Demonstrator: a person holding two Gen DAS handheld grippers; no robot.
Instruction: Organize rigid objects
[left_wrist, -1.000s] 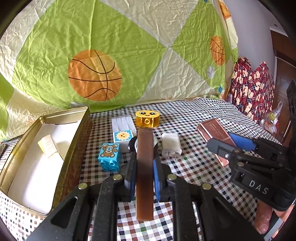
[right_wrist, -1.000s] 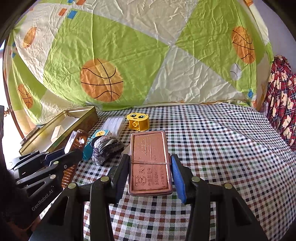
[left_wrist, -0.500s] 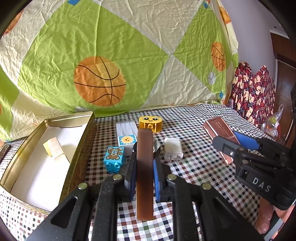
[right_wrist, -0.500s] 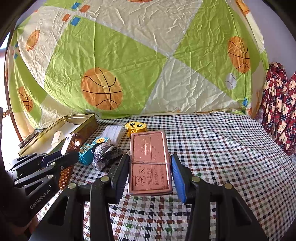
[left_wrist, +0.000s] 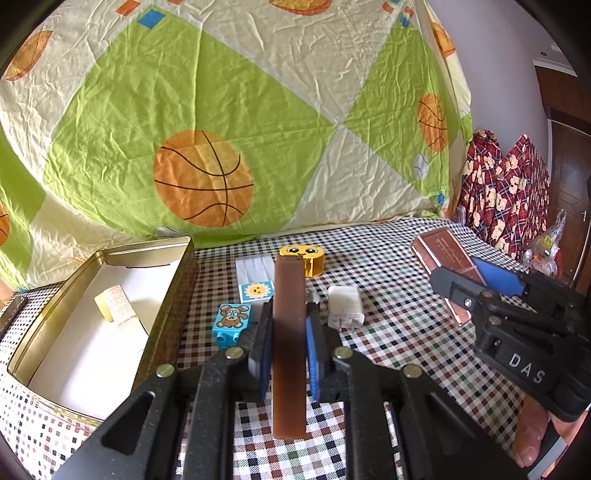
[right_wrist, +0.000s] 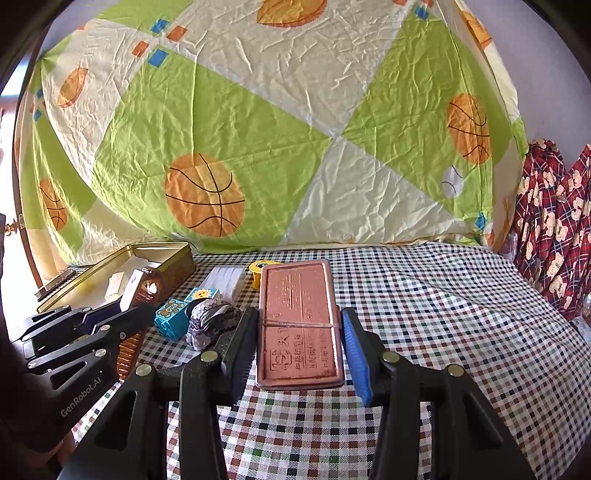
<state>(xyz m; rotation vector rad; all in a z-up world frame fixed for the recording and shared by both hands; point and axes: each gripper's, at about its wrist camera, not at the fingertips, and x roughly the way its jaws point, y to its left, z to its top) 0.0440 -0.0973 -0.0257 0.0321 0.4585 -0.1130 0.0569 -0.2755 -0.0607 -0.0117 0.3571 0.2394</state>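
My left gripper (left_wrist: 289, 314) is shut on a brown flat bar (left_wrist: 290, 343), held on edge above the checked cloth. In the right wrist view that gripper (right_wrist: 110, 321) shows at the left with the bar (right_wrist: 142, 291) in it. My right gripper (right_wrist: 298, 314) is shut on a copper-coloured flat tin (right_wrist: 299, 325), lifted off the cloth; the left wrist view shows this gripper (left_wrist: 480, 284) and tin (left_wrist: 443, 254) at the right. An open gold tin box (left_wrist: 173, 295) stands at the left, with a small cream block (left_wrist: 112, 304) inside.
On the cloth ahead lie a blue bear block (left_wrist: 232, 321), a white sun block (left_wrist: 256, 291), a white flat pack (left_wrist: 253, 266), a yellow smiley block (left_wrist: 303, 258) and a white plug (left_wrist: 345, 306). A dark patterned lump (right_wrist: 212, 319) sits beside the blue block. A basketball-print sheet hangs behind.
Both grippers have tipped slightly upward, so the table objects sit lower in each view. The grips on the bar and the copper tin are unchanged.
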